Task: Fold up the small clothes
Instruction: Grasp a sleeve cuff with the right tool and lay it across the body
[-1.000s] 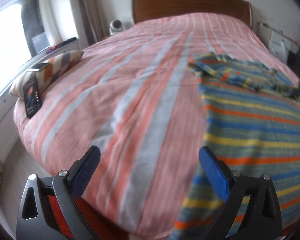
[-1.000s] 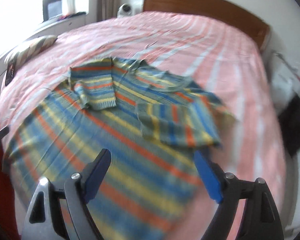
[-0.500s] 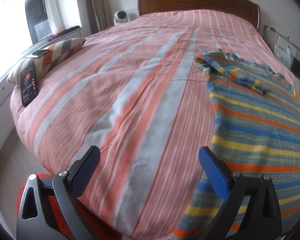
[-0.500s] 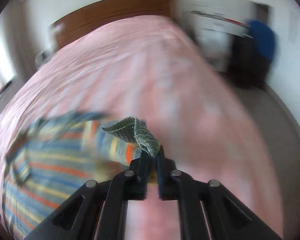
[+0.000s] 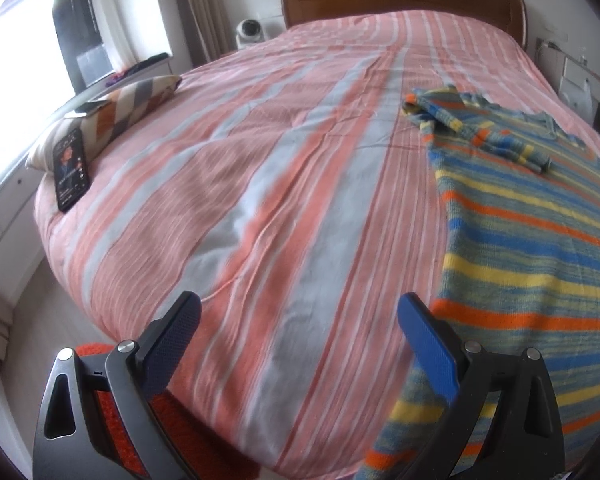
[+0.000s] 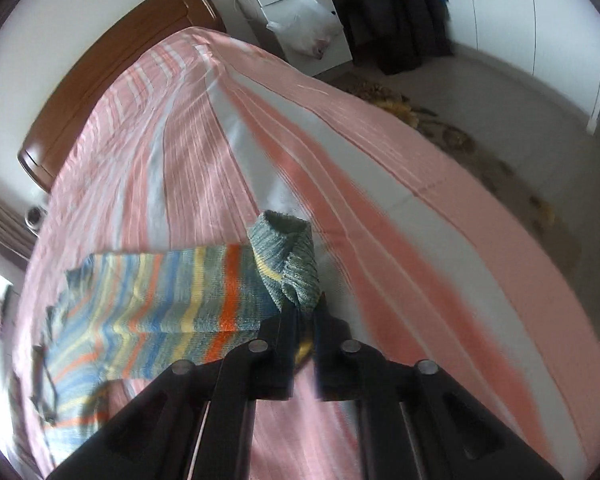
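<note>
Because the striped sweater (image 5: 532,240) is a soft knit, it should be treated as limp and light to moderate in weight: it will drape from any single hold, stretch along the pull, and sag wherever it is unsupported. It lies flat on the right part of the bed (image 5: 284,184), its hem hanging over the near edge and one sleeve (image 5: 480,132) folded across the chest at the far end. The right gripper (image 6: 300,312) has its jaws pressed together on the ribbed cuff (image 6: 288,260) of the other sleeve, which is drawn out from the body toward the right side of the bed; the cuff bunches above the jaws, so the pinch appears to take more than one layer. The left gripper (image 5: 300,340) hovers over the near edge of the bed just left of the hem, jaws spread wide and holding nothing. Recommended holds are the ribbed cuff, the hem corners and the shoulder seams, where the knit is thicker and less likely to slip. The yarn looks grippy against the striped cover, so dragging may pull the body askew; lifting the sleeve clear and laying it over is probably safer. A phone (image 5: 71,168) and a pillow (image 5: 112,116) lie well apart at the left edge.
</note>
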A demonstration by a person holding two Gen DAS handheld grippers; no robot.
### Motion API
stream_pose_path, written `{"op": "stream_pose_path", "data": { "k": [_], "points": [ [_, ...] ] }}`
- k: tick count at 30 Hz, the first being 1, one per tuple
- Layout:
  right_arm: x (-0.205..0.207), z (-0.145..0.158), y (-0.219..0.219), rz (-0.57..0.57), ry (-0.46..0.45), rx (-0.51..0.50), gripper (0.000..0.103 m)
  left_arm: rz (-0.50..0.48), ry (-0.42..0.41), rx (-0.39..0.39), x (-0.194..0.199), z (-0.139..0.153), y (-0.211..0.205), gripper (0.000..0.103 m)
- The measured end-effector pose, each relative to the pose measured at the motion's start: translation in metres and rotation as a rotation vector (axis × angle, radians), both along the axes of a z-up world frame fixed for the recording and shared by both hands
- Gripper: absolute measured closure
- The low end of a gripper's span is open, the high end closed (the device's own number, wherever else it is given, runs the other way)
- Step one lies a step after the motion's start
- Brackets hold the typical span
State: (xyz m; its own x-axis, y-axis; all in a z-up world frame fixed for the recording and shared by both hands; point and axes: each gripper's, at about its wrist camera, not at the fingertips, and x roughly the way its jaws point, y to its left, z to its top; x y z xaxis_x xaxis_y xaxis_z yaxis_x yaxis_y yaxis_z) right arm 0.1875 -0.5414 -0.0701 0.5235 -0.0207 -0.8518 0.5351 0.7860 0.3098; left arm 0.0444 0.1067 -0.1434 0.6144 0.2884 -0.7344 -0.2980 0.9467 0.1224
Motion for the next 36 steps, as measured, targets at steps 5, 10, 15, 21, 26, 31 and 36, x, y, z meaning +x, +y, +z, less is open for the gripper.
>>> {"op": "stream_pose_path", "data": {
  "k": [5,10,15,21,26,31,36],
  "points": [
    [-0.023,0.007,-0.023,-0.054,-0.075,0.142,0.086,-0.012,-0.001,-0.007,0.000,0.000,-0.001,0.004],
    [-0.046,0.024,-0.026,-0.086,-0.122,0.224,0.065,-0.025,0.008,-0.001,0.004,-0.003,-0.006,0.004],
    [-0.040,0.015,-0.008,-0.072,-0.106,0.309,0.049,-0.029,0.018,0.015,0.005,-0.005,-0.009,0.004],
    [-0.028,0.007,-0.009,-0.082,-0.044,0.199,0.100,-0.007,0.026,0.012,0.004,-0.005,-0.003,0.004],
    [-0.057,0.024,-0.001,-0.122,0.017,0.126,0.100,0.003,0.045,-0.032,0.012,-0.011,0.001,0.004],
    [-0.058,0.005,-0.001,-0.111,0.082,0.096,0.100,-0.008,0.047,-0.006,0.006,-0.008,0.001,0.004],
    [-0.064,0.016,0.002,-0.054,0.084,0.042,0.083,-0.031,0.044,-0.020,0.001,0.007,0.000,0.004]
  ]
}}
